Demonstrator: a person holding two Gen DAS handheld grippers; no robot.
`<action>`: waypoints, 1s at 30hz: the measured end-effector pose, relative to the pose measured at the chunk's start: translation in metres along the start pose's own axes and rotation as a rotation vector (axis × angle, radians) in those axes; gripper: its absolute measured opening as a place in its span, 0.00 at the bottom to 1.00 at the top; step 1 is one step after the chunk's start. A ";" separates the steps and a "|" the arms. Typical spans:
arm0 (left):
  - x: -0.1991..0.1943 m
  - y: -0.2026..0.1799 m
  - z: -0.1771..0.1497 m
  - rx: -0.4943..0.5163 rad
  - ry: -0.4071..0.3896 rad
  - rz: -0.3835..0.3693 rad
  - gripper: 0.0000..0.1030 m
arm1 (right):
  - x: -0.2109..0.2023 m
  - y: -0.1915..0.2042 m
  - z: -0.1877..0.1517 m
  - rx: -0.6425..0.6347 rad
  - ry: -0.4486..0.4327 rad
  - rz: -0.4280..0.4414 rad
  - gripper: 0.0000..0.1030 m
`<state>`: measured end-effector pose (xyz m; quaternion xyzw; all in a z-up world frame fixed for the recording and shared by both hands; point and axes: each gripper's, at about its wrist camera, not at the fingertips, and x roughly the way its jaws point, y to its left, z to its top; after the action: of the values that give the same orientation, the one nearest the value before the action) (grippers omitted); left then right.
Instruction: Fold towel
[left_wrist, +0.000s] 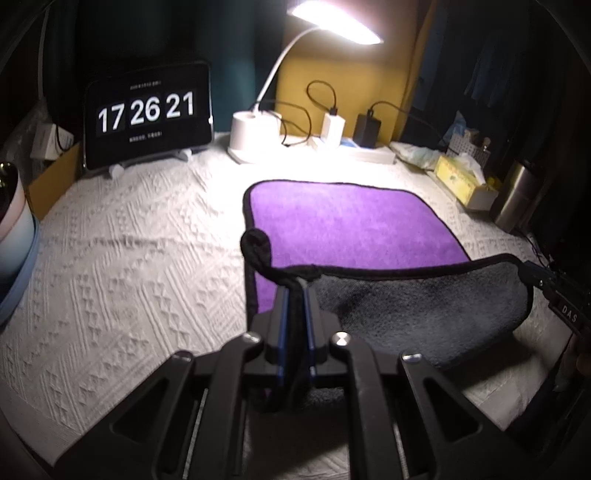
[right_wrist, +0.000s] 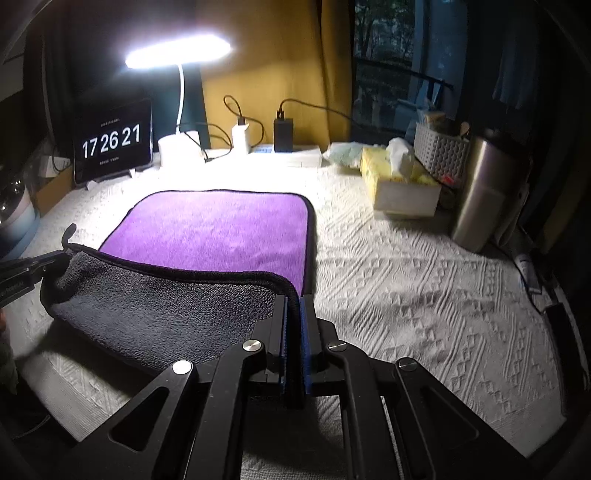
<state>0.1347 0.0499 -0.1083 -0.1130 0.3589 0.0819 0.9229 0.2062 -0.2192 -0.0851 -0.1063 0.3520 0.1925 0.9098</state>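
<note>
A towel (left_wrist: 351, 225), purple on top and grey underneath with a black hem, lies on the white textured tablecloth (left_wrist: 129, 258). Its near edge is lifted and turned over, showing the grey side (left_wrist: 424, 310). My left gripper (left_wrist: 295, 288) is shut on the towel's near left corner. My right gripper (right_wrist: 293, 299) is shut on the near right corner; it also shows at the right edge of the left wrist view (left_wrist: 532, 273). In the right wrist view the towel (right_wrist: 221, 229) lies ahead and to the left, and the left gripper (right_wrist: 55, 258) shows at the far left.
At the back stand a tablet clock (left_wrist: 147, 114), a white desk lamp (left_wrist: 255, 136) and chargers (left_wrist: 365, 129) on a power strip. A yellow tissue box (right_wrist: 399, 181), a basket (right_wrist: 439, 151) and a steel flask (right_wrist: 480, 192) stand at the right. A pale cup (left_wrist: 11, 229) is at the left.
</note>
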 end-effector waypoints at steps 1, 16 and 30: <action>-0.002 0.000 0.002 0.001 -0.008 0.000 0.08 | -0.002 0.000 0.002 -0.002 -0.007 -0.002 0.07; -0.013 0.004 0.021 -0.005 -0.084 0.019 0.08 | -0.012 0.000 0.025 -0.015 -0.070 -0.017 0.07; -0.014 0.007 0.039 0.014 -0.148 0.047 0.08 | -0.009 -0.002 0.045 -0.023 -0.105 -0.028 0.07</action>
<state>0.1478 0.0662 -0.0721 -0.0918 0.2930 0.1092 0.9454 0.2275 -0.2086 -0.0461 -0.1114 0.3001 0.1893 0.9283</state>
